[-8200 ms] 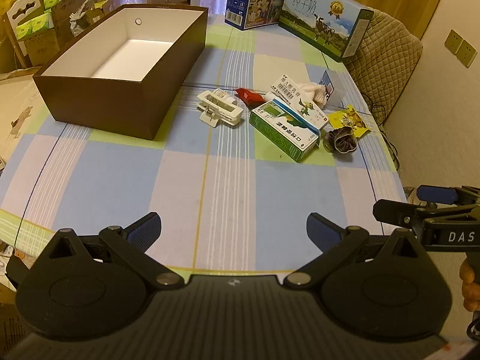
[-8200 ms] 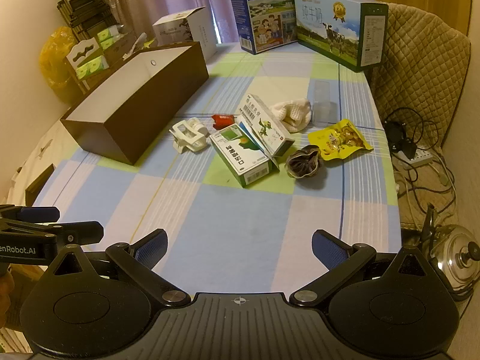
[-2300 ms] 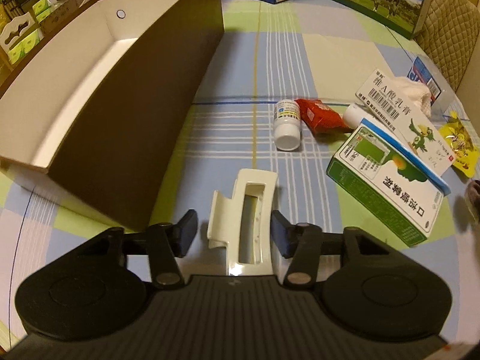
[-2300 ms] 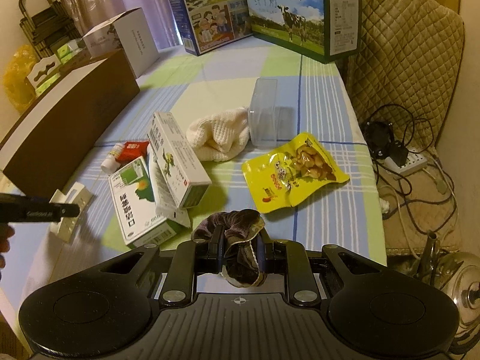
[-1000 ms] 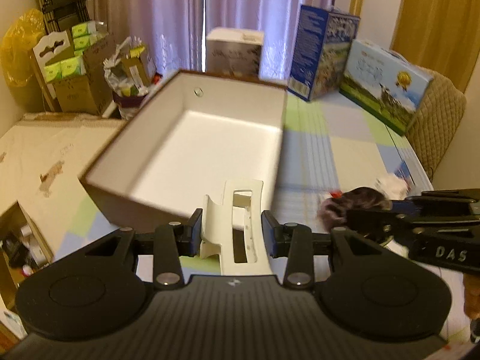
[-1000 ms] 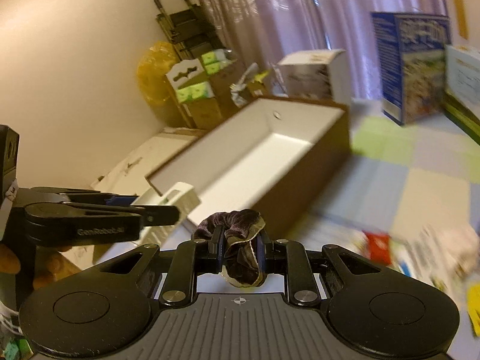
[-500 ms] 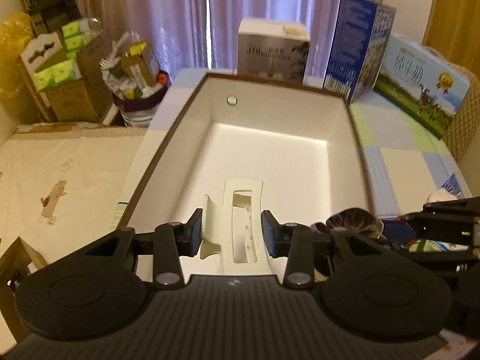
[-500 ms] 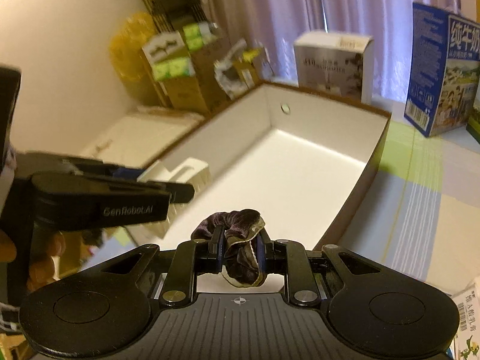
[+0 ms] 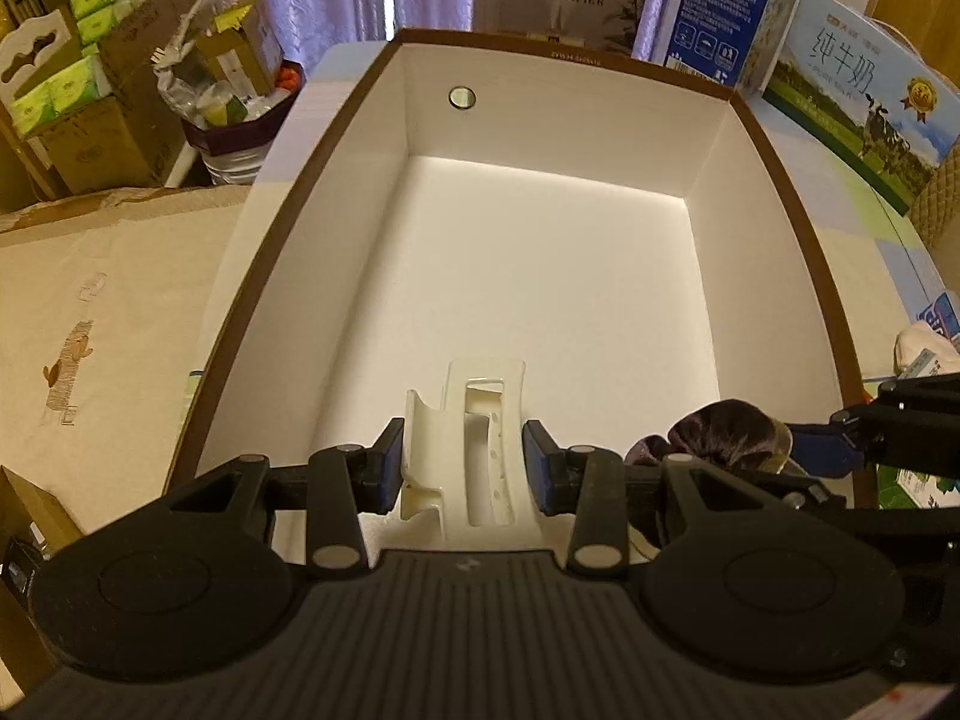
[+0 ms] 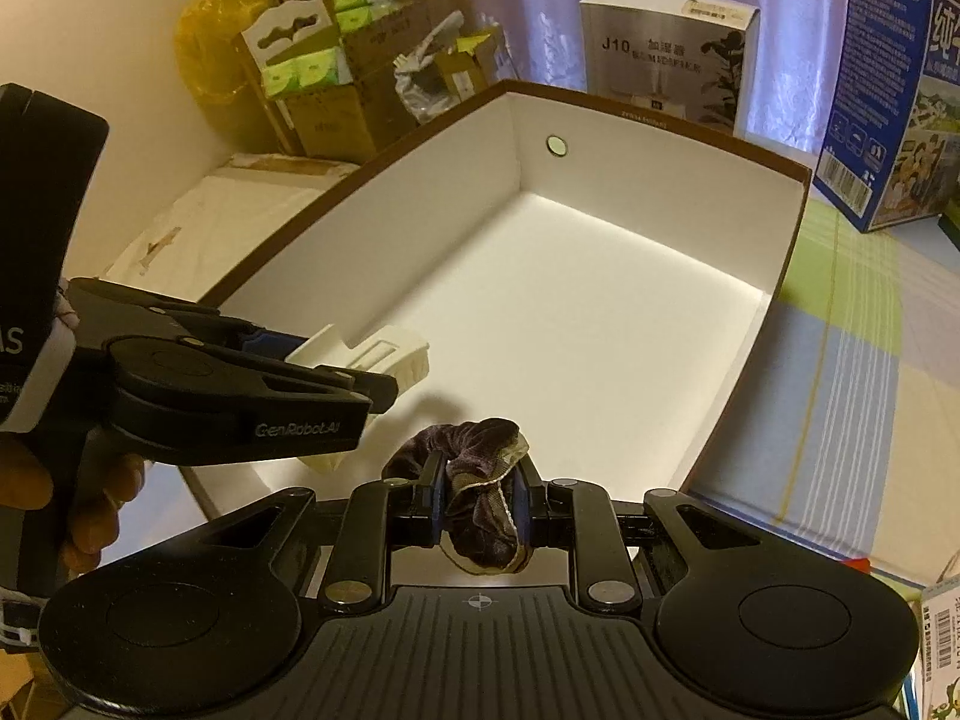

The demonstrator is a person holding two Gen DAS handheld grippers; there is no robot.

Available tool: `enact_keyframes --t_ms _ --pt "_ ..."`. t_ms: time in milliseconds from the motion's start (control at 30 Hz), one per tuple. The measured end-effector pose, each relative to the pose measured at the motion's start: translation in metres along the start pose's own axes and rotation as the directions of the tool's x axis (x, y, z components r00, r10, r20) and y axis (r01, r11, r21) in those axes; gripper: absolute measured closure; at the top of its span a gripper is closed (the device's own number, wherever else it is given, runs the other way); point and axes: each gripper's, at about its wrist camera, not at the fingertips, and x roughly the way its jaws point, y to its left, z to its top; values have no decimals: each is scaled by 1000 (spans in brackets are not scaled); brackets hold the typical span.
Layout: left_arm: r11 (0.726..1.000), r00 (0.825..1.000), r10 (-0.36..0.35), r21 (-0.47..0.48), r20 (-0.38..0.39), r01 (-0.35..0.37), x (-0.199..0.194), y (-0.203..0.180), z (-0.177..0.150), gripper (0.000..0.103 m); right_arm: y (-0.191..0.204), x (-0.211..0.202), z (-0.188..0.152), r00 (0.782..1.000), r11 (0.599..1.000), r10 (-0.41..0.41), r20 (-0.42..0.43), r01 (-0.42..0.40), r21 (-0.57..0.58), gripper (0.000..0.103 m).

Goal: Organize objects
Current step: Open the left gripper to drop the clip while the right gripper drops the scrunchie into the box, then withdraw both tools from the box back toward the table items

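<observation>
Brown box, white inside, sits on checked surface; interior bare. Left tool poised over box's near end, jaws narrowed, pads pressed on both sides of cream hair claw clip, clip upright above box floor. Right tool just beside it, jaws nearly together, pinching dark velvet scrunchie above box's near edge.

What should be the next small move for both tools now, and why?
Probably open both and let go. The left tool grips the white hair clip, the right tool the dark scrunchie; both hang over the brown box, whose white floor looks bare.
</observation>
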Motion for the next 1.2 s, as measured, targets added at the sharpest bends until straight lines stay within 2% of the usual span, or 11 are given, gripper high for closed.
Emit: enact_keyframes --t_ms 233,300,433,533,633,867,1200 --pt "999 999 -29 13 21 29 -8 1 5 61 -2 0 -2 1000 1000 -9 11 9 20 85" --pt "1000 999 -29 7 33 29 -15 2 5 56 -2 -1 -1 1000 1000 -9 25 8 26 82" --pt "1000 998 -19 -14 57 19 -29 6 6 41 -3 0 2 999 1000 -19 38 18 13 69" --pt "999 998 -10 -29 67 12 -39 11 5 35 1 -2 3 998 999 -33 50 34 -31 56" --pt "999 997 14 -45 78 -10 -47 13 2 29 4 -5 3 997 997 -44 64 48 -62 49" --pt "996 997 45 -83 67 -39 -63 16 -13 28 4 -19 -5 997 998 -18 73 23 -65 47" --pt "993 995 65 -106 77 -56 -92 -5 -31 25 1 -54 -22 995 998 41 94 -36 -50 47"
